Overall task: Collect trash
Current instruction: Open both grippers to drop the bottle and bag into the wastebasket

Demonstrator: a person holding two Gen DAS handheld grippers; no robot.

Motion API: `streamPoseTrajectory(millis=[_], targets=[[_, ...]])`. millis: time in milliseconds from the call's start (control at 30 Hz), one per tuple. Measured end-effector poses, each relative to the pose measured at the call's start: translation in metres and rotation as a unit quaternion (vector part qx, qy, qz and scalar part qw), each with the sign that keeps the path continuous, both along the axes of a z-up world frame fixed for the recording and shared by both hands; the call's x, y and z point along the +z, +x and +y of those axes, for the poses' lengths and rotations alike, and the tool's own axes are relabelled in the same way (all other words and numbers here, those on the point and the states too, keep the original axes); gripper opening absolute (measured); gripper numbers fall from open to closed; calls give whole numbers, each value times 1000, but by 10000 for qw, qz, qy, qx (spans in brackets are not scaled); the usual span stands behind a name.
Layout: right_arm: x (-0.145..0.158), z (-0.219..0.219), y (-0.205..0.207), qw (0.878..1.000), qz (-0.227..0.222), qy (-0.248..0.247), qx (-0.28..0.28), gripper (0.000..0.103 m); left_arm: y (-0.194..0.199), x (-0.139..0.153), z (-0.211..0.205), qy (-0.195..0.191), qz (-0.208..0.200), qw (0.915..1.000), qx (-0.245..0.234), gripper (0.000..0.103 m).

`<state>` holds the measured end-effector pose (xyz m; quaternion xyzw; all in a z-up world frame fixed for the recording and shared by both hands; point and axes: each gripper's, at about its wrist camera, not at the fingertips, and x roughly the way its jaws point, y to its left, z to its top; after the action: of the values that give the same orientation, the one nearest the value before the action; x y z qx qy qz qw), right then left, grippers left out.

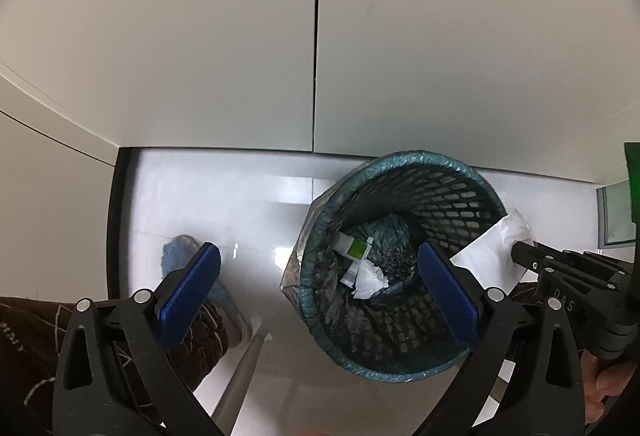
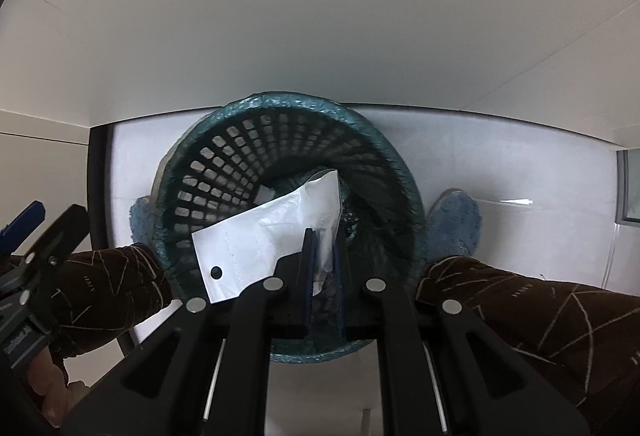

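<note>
A dark mesh waste basket (image 1: 404, 157) (image 2: 280, 101) with a green bag liner stands on the pale floor. Inside lie a small box with a green label (image 1: 354, 246) and a crumpled white paper (image 1: 370, 278). My left gripper (image 1: 318, 248) hangs open and wide over the basket's left edge, nothing between its blue pads. My right gripper (image 2: 323, 236) (image 1: 520, 250) points down over the basket, shut on a white packet (image 2: 260, 236) (image 1: 492, 256) that fans out above the opening.
White cabinet doors (image 1: 200, 35) rise right behind the basket. A person's blue slippers (image 2: 456, 215) (image 1: 180, 248) and dark patterned trouser legs (image 2: 520, 316) stand on either side of it. A dark frame (image 1: 114, 215) borders the floor on the left.
</note>
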<state>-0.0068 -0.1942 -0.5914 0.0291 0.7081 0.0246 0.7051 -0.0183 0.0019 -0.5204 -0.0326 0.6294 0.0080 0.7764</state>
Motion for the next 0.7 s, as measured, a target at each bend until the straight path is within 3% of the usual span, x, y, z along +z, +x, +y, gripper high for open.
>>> streamPoseTrajectory(millis=[267,333,500,700], targets=[[-5,2,2,9999,102,16,-3,24,1,-12,-1,-69,219,9997,-29,97],[-5,2,2,9999,120,11,-4,34,0,-13,-2,-73,223,9997,-37,97],[-4,-1,3,9999,132,47,-70,47,0,-15,-1,-122,259,9996,-1,97],[-2,-6,5,9997,86,56,-219,54,2,-14,1,-315,278,9991,92,97]])
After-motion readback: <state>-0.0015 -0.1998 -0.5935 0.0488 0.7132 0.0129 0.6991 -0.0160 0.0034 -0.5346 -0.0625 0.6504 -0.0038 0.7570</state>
